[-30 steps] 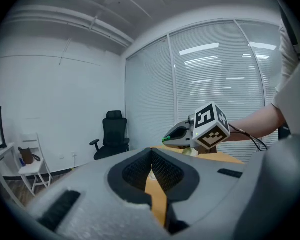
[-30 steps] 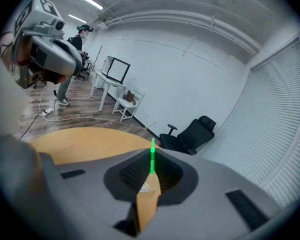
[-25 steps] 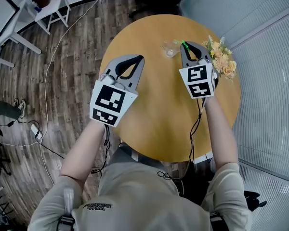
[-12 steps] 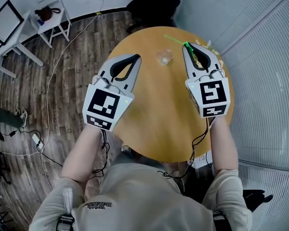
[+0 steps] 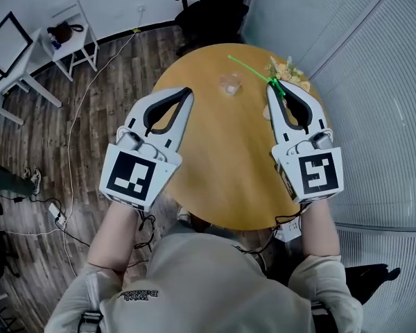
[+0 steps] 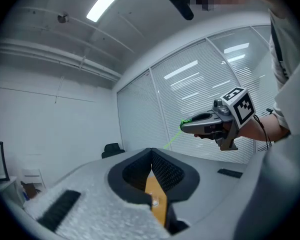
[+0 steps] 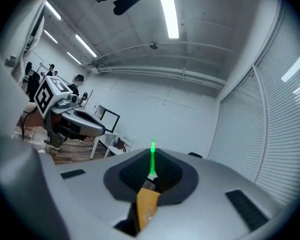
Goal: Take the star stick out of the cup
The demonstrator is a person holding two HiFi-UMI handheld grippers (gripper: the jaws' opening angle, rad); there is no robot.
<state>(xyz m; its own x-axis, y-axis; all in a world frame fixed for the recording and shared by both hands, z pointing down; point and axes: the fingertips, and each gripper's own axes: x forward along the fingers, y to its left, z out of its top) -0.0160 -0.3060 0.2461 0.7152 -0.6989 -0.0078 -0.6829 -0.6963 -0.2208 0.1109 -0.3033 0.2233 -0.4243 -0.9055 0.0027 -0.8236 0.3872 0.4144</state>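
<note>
Right gripper [image 5: 272,83] clamped on one end of green star stick [image 5: 248,67], stick clear of cup [image 5: 229,84]; left gripper [image 5: 186,92] closed, empty. Stick looks thin, light, whippy, so best gripped near the end, gently

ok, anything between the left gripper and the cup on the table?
Nothing: the head view shows only bare wooden tabletop between the left gripper and the glass cup. The green stick is in the right gripper.
</note>
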